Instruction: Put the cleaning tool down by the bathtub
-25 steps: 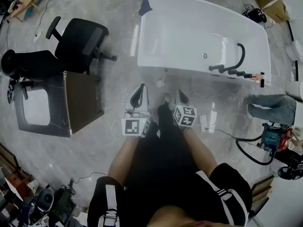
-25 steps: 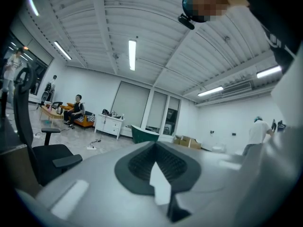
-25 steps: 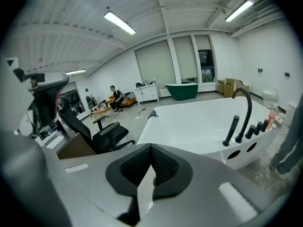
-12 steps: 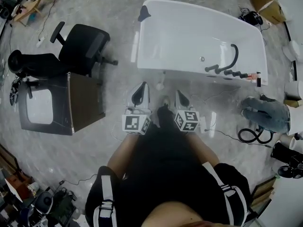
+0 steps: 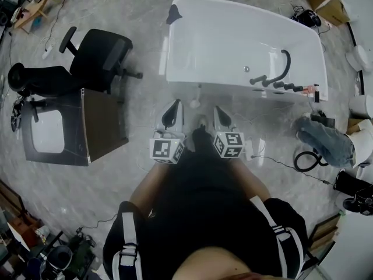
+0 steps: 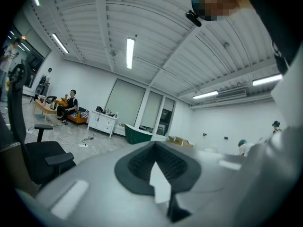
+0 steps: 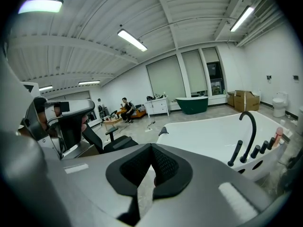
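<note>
Right gripper (image 5: 219,109) shut tight, nothing in it; left gripper (image 5: 174,105) closed and empty too, both held side by side facing the bathtub (image 5: 221,39). Small white thing, probably the cleaning tool (image 5: 196,103), sitting on the floor (image 5: 140,115) just beside the tub's near wall, apart from the 2 grippers. Looks like placing done. Next: easing back, steering clear of it.

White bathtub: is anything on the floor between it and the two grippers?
Almost nothing. One small white object lies on the grey floor close to the near wall of the white bathtub, ahead of the left gripper and right gripper. I cannot tell what it is. Nothing else shows in that gap.
</note>
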### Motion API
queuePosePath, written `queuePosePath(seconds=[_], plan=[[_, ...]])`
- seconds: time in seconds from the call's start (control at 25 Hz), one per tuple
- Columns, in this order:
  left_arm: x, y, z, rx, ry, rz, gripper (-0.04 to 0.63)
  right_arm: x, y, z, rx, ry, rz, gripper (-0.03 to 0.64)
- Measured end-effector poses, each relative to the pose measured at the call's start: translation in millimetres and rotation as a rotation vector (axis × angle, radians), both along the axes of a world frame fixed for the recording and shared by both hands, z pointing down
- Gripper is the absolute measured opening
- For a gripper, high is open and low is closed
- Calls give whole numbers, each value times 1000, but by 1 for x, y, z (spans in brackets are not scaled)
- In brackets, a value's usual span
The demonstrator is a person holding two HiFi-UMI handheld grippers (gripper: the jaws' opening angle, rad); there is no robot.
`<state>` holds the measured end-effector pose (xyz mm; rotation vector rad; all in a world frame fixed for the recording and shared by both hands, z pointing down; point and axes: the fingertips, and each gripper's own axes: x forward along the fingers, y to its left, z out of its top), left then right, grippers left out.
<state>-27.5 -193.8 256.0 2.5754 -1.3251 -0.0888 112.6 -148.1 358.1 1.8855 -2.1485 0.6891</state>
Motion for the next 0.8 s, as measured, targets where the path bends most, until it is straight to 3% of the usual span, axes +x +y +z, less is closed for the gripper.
queuePosePath(seconds=[0.8], plan=[[-6, 9, -1, 3, 6, 1, 6, -3, 2, -8, 49, 11, -7, -3]])
